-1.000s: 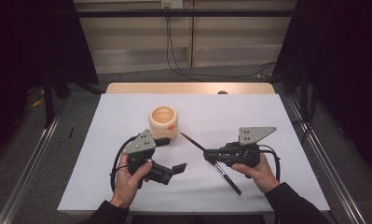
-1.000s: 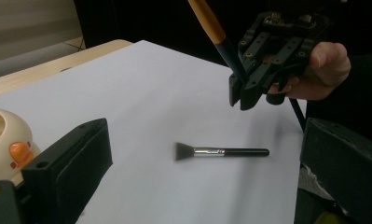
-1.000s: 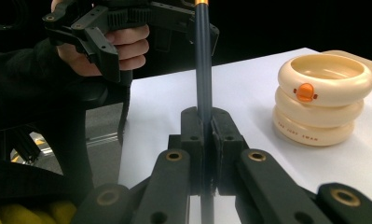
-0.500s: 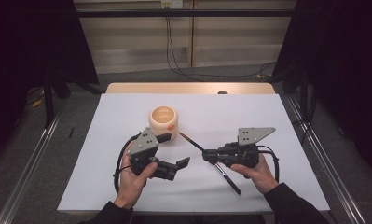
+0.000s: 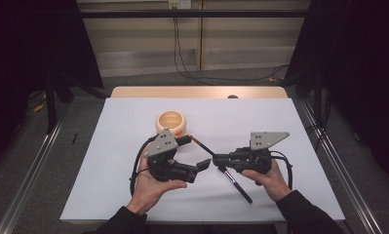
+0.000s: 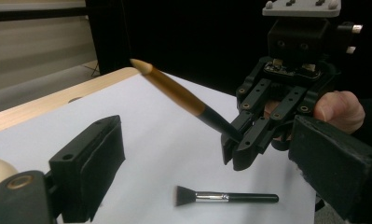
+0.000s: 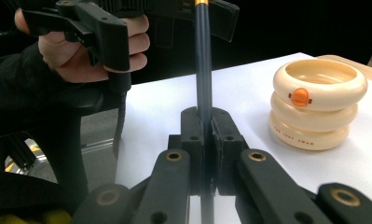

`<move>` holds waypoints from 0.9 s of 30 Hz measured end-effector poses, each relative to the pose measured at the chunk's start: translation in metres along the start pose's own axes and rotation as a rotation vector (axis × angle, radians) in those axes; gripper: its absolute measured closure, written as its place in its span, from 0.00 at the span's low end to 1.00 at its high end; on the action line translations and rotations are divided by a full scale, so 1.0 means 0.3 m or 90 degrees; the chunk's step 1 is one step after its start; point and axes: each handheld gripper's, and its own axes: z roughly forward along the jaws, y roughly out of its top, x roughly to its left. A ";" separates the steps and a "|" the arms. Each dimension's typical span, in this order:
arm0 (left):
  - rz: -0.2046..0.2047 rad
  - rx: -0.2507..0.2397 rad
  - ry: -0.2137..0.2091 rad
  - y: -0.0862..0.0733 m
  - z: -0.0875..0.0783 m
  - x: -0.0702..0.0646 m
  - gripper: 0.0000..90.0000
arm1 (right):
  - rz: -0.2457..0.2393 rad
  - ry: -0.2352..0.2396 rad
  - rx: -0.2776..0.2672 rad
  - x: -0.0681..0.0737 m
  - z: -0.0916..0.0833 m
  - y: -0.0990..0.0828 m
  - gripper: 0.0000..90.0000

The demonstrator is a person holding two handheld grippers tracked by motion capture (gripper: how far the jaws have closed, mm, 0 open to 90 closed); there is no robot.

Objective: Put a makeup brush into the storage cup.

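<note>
Where dark curtains hang, white table (image 5: 299,131), grey floor (image 5: 46,161).

Two brushes (image 6: 228,197) (image 6: 183,100), one cream holder (image 5: 172,122), two tools (image 5: 205,165) (image 5: 216,159).

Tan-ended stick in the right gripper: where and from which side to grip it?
Take the tan-ended stick on its free tan half, coming crosswise from its tip side. The right gripper is shut on the black half, and the tan half juts tilted in the air.
</note>
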 end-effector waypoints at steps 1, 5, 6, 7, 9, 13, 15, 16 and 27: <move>0.003 0.000 0.003 0.002 0.002 0.000 0.13 | 0.001 0.004 -0.002 -0.001 0.000 0.000 0.94; 0.000 -0.004 0.009 0.015 0.007 0.003 0.24 | 0.001 0.000 -0.003 0.000 -0.001 -0.001 0.94; -0.002 -0.002 0.019 0.019 0.006 0.002 0.28 | 0.001 0.000 -0.005 0.000 -0.001 0.000 0.94; -0.006 -0.008 0.015 0.020 0.008 0.002 0.33 | 0.000 -0.001 -0.005 0.000 -0.001 0.001 0.94; -0.008 -0.010 0.011 0.022 0.010 0.004 0.38 | 0.002 -0.008 -0.008 -0.001 -0.003 0.001 0.94; -0.030 -0.014 0.011 0.013 0.002 0.015 0.51 | -0.002 -0.016 -0.010 -0.003 -0.006 0.001 0.94; -0.033 -0.021 0.014 0.010 -0.006 0.022 0.58 | 0.002 -0.014 -0.009 -0.004 -0.005 -0.002 0.94; -0.037 -0.019 0.014 0.009 -0.008 0.022 0.59 | 0.002 -0.021 -0.007 -0.002 -0.005 -0.002 0.94; -0.052 -0.043 -0.005 0.007 -0.013 0.022 0.73 | 0.002 -0.010 0.000 0.001 0.007 -0.008 0.94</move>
